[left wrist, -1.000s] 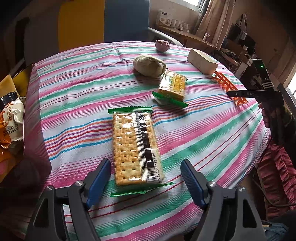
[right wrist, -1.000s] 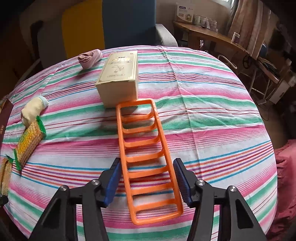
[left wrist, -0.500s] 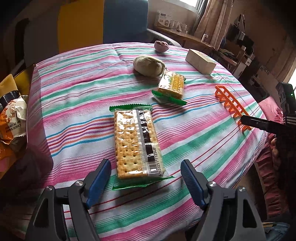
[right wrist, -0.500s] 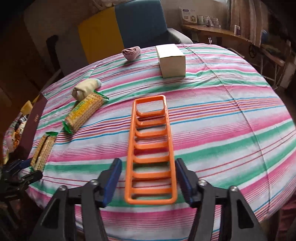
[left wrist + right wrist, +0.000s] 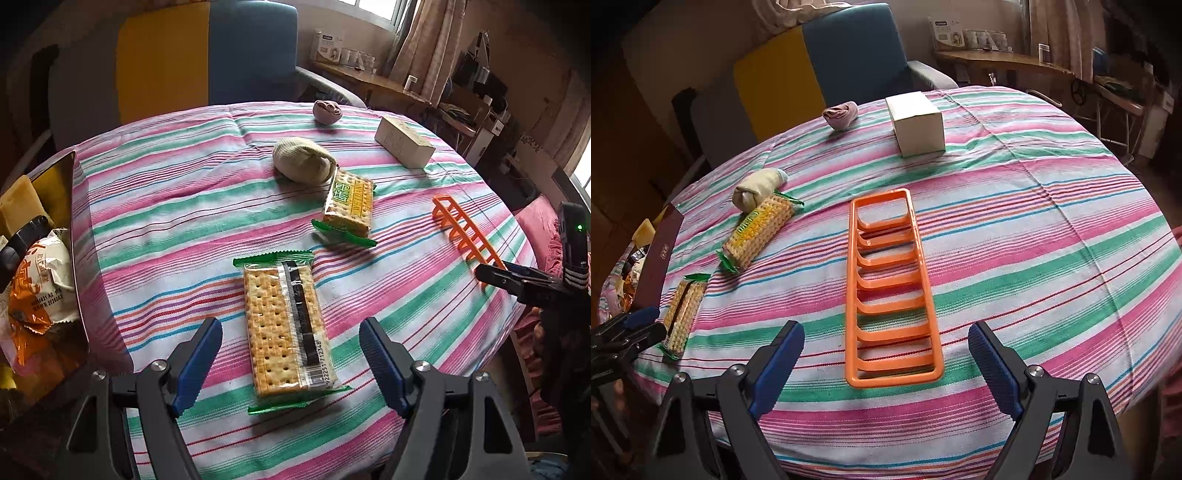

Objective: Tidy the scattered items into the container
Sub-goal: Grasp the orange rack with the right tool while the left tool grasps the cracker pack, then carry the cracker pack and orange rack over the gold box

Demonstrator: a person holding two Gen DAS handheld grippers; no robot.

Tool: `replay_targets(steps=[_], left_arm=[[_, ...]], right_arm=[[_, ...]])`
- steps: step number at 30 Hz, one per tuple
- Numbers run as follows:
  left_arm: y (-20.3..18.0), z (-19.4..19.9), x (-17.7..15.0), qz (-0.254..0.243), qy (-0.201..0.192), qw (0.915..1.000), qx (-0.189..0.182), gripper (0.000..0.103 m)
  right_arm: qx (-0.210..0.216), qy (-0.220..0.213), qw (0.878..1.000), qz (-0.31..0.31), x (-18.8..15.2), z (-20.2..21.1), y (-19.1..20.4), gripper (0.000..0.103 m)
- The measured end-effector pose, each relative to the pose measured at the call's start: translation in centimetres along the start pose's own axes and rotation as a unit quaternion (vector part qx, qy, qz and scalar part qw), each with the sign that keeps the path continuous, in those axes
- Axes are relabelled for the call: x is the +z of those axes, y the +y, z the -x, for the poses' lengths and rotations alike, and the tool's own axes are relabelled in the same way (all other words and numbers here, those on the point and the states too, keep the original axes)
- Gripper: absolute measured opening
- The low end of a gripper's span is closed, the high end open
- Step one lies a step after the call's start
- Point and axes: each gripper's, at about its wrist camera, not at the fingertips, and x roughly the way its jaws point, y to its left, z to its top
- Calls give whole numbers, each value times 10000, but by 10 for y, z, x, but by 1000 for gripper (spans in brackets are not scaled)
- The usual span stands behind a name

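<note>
The left gripper (image 5: 290, 360) stands wide apart over the near end of a cracker pack (image 5: 286, 328) without touching it. The right gripper (image 5: 886, 363) has just been opening; its jaws now gape on either side of an orange rack (image 5: 892, 288) lying flat on the striped tablecloth (image 5: 1034, 258), clear of it. Farther off lie a second cracker pack (image 5: 349, 203), a rolled sock (image 5: 301, 165) and a white box (image 5: 918, 123). The container (image 5: 70, 221) sits at the table's left edge.

Each gripper, left (image 5: 290, 356) and right (image 5: 886, 363), had two black plastic arms shaped as open triangular frames, each fixed with round silver screws. The fingers (image 5: 197, 360) carried ribbed blue pads on their inner faces. Seen from the left wrist, the right gripper's black body bore white stripes and a small green light.
</note>
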Motion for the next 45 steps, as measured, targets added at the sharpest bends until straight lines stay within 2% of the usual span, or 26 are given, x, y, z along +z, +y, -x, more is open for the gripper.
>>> replay_targets(steps=[3, 7, 15, 19, 22, 25, 27, 28, 32, 34, 39, 40, 45], left_arm=[[-2, -9, 3, -71, 120, 9999, 49, 78], [0, -20, 0, -14, 246, 9994, 223, 78], [7, -26, -1, 240, 230, 9993, 159, 78], [10, -27, 0, 334, 225, 9992, 42, 81], [7, -28, -1, 254, 225, 9994, 17, 86], [5, -29, -2, 219, 200, 9995, 72, 86], [4, -28, -2, 208, 199, 9995, 119, 86], [3, -28, -2, 196, 206, 9995, 150, 84], [2, -27, -2, 125, 215, 9993, 279, 80], [4, -25, -4, 130, 189, 9992, 328, 68], [10, -16, -9, 246, 138, 9994, 223, 57], [10, -14, -11, 250, 124, 9994, 215, 52], [10, -5, -21, 231, 63, 9995, 207, 48]], right_arm=[[-12, -84, 9999, 61, -3, -1, 0, 92], [148, -107, 9997, 136, -5, -4, 1, 103], [139, -128, 9989, 427, -10, -3, 4, 102], [175, -184, 9995, 163, 0, 1, -2, 85], [84, -144, 9996, 226, 10, -3, -2, 80], [-37, -49, 9995, 301, 20, -11, -1, 64], [-64, -11, 9995, 306, 23, -14, -1, 63], [-91, -3, 9994, 319, 22, -14, 0, 63], [-209, 35, 9988, 446, 21, -14, 3, 51], [-224, 43, 9986, 471, 20, -14, 5, 51], [-122, 32, 9985, 529, 13, -10, 15, 50], [-78, 34, 9984, 559, 11, -10, 20, 50], [191, 50, 9981, 591, 4, -8, 41, 50]])
